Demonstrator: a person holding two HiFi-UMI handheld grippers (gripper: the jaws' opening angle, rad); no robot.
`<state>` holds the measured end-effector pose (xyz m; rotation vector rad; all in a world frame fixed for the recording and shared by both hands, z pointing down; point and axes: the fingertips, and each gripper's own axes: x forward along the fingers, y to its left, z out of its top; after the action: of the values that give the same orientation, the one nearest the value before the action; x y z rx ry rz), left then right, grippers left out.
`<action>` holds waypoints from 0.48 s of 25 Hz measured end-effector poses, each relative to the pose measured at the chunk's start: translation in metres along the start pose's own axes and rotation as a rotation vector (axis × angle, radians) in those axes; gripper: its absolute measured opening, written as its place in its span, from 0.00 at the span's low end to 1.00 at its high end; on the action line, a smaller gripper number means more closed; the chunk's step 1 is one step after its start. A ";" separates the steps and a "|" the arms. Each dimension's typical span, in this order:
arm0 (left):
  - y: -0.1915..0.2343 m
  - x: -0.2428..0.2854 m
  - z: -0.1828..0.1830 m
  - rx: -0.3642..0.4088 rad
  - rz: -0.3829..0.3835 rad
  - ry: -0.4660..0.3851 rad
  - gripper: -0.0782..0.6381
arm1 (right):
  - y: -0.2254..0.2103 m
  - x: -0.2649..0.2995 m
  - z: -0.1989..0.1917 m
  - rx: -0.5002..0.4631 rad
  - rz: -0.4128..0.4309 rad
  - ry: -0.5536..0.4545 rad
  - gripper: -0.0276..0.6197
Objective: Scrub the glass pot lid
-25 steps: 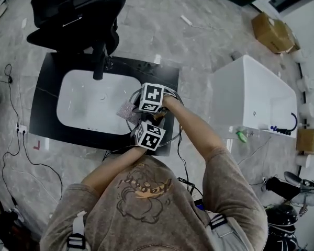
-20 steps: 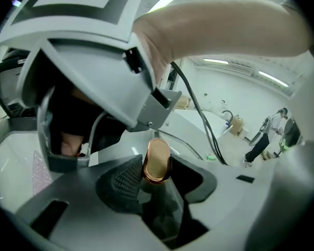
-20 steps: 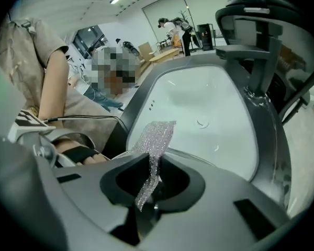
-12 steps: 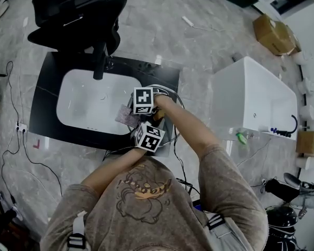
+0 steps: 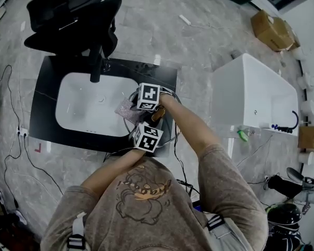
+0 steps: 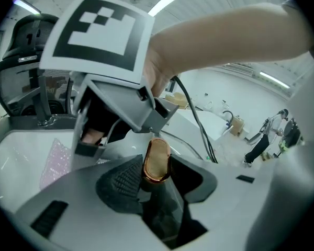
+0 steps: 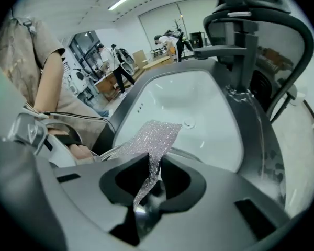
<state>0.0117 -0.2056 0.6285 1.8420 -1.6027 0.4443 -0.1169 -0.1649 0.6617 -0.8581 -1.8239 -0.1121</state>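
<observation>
white sink (image 5: 78, 109) | black chair (image 5: 68, 14) beyond | white tub (image 5: 251, 93), perhaps, right

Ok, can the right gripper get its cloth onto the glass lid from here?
Probably yes. The right gripper pinches the cloth, which reaches out past the lid rim over the sink, with nothing between them. The left gripper clamps the knob, steadying the lid.

Head view steeply overhead, gripper views close-in (all share the sink (image 5: 83, 106))
</observation>
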 end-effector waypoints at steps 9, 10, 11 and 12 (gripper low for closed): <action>0.000 0.000 -0.001 0.010 -0.020 0.015 0.36 | -0.064 -0.049 -0.042 0.197 -0.284 -0.146 0.18; 0.000 0.000 -0.001 0.012 -0.023 0.017 0.36 | -0.066 -0.053 -0.047 0.222 -0.298 -0.158 0.17; 0.000 0.000 -0.001 0.013 -0.026 0.019 0.36 | -0.066 -0.056 -0.051 0.242 -0.310 -0.169 0.17; 0.000 0.000 -0.001 0.014 -0.029 0.021 0.36 | -0.066 -0.060 -0.055 0.259 -0.323 -0.179 0.17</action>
<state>0.0120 -0.2047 0.6293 1.8630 -1.5609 0.4615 -0.1031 -0.2687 0.6548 -0.3988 -2.0797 -0.0022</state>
